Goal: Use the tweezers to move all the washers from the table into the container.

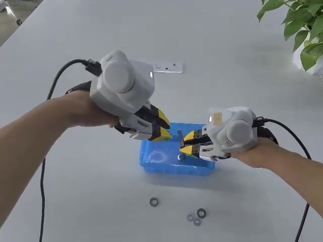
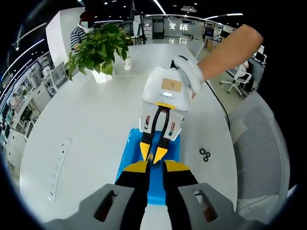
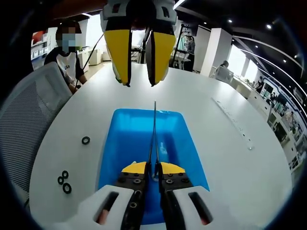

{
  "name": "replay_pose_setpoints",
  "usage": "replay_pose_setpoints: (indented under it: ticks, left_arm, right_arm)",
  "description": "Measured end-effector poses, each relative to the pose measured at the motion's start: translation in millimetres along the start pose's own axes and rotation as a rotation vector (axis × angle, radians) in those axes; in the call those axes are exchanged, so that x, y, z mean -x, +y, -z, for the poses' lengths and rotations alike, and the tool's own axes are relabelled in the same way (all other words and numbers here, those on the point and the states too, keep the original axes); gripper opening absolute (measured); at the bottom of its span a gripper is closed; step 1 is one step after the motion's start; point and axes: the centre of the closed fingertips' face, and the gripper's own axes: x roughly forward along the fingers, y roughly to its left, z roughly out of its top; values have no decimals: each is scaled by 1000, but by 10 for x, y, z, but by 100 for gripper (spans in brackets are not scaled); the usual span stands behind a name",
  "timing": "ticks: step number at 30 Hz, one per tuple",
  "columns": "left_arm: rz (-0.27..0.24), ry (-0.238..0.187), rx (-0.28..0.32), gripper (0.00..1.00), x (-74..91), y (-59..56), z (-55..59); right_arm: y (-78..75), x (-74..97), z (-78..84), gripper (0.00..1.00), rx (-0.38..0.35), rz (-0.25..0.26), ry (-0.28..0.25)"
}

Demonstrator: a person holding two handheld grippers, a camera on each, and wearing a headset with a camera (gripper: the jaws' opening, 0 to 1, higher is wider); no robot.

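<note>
While both grippers hang over the blue container (image 1: 151,160), I read the right gripper (image 3: 153,168) as clamped on the tweezers (image 3: 154,129). Their thin legs run forward from its jaws, above the container's floor, and point toward its far rim. Opposite it, across the container, the left gripper (image 2: 156,165) faces the right one. Its jaws are slightly parted with nothing between them, and its yellow tips sit near the tweezers' tip but apart from it.

Inside the container, below the tweezers, I see a small grey shape (image 1: 180,157), and I cannot tell whether it is a washer. Outside the container, on the white table (image 1: 227,75) off the long side nearest me, one washer (image 1: 153,201) lies alone. Further out on that same side, three more washers (image 1: 201,213) lie bunched together, touching or almost touching.

Beyond the container's far side, a white power strip (image 1: 166,67) lies flat on the table. A leafy plant (image 1: 303,25) stands well apart from the container, past its far right corner.
</note>
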Motion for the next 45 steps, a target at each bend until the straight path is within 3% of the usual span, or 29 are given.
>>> replay_pose_setpoints:
  ticks: [12, 19, 36, 45]
  left_arm:
    - [73, 101, -119, 11, -127, 21, -77]
    - [101, 136, -167, 8, -208, 10, -75]
    - [130, 191, -273, 6, -331, 5, -3]
    - [129, 183, -279, 4, -344, 15, -43]
  right_arm:
    - [-5, 6, 1, 9, -7, 4, -6]
    - [-2, 14, 3, 9, -15, 7, -11]
    - [4, 14, 14, 9, -26, 9, -20]
    - [-6, 22, 32, 10, -31, 10, -6]
